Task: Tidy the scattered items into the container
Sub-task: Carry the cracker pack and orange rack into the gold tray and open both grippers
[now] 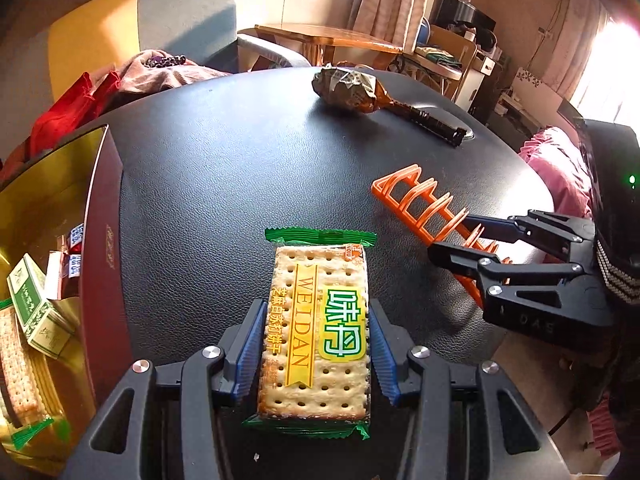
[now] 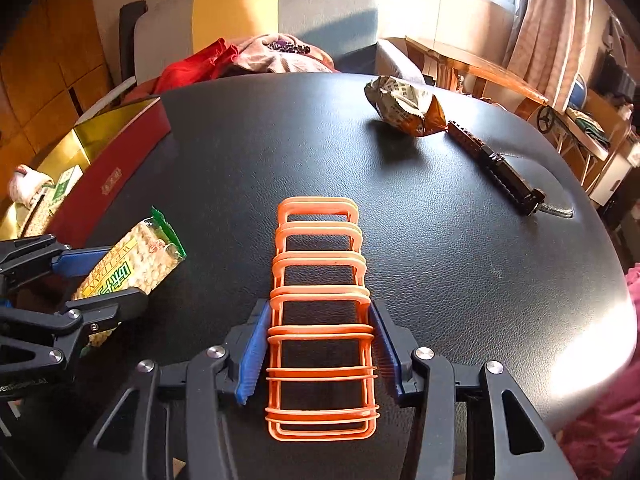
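Note:
My left gripper (image 1: pixel 318 320) is shut on a green-edged cracker packet (image 1: pixel 318 328), its blue pads pressed on both long sides; the packet also shows in the right wrist view (image 2: pixel 132 264). My right gripper (image 2: pixel 318 320) is shut on an orange plastic rack (image 2: pixel 320 312) that lies on the black table (image 2: pixel 460 280); the rack shows in the left wrist view (image 1: pixel 424 208) too. The red box with a gold lining (image 1: pixel 100 240) stands at the table's left edge and holds several packets. It shows in the right wrist view (image 2: pixel 116 176) as well.
A crumpled snack bag (image 1: pixel 348 88) and a black flashlight (image 1: pixel 432 120) lie at the far side of the table; they show in the right wrist view too, bag (image 2: pixel 404 104) and flashlight (image 2: pixel 500 168). Clothes (image 2: pixel 248 56) are piled on a sofa behind.

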Tool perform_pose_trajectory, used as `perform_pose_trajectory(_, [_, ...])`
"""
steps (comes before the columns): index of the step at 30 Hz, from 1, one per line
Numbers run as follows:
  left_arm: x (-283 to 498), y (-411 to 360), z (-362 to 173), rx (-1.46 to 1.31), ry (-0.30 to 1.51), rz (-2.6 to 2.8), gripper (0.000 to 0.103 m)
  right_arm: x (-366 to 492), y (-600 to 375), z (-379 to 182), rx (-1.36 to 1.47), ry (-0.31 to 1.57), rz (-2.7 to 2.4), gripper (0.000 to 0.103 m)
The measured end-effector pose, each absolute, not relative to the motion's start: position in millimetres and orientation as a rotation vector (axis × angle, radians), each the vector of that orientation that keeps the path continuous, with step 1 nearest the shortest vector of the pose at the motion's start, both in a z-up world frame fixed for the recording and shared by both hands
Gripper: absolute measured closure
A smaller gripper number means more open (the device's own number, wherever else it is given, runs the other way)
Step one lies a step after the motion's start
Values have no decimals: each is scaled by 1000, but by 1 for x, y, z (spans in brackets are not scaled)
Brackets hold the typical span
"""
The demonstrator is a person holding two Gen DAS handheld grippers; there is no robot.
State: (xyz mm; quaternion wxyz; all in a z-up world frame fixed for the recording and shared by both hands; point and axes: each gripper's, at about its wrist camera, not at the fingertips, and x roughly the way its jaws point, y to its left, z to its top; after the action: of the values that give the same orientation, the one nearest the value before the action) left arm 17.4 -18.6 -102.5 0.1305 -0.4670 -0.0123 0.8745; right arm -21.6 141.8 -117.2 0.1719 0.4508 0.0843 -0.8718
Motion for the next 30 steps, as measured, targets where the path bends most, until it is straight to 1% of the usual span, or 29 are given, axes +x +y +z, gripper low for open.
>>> perform_pose_trajectory(9, [31, -38, -73, -1266, -100, 2614, 53, -15, 125, -91, 1190, 183, -2473, 54])
perform_pose_trajectory(14, [41, -69, -52, -1215, -195, 2710, 53, -16, 101, -70, 1112, 155, -2436, 54])
perform_pose_trajectory(23, [61, -163, -33, -1209, -359, 2958, 53, -19, 11, -42, 1001, 131, -2237, 54])
perform_pose_trajectory(30, [64, -216, -42, -1267, -425, 3072, 53, -29, -74, -48, 1021, 166, -2105, 54])
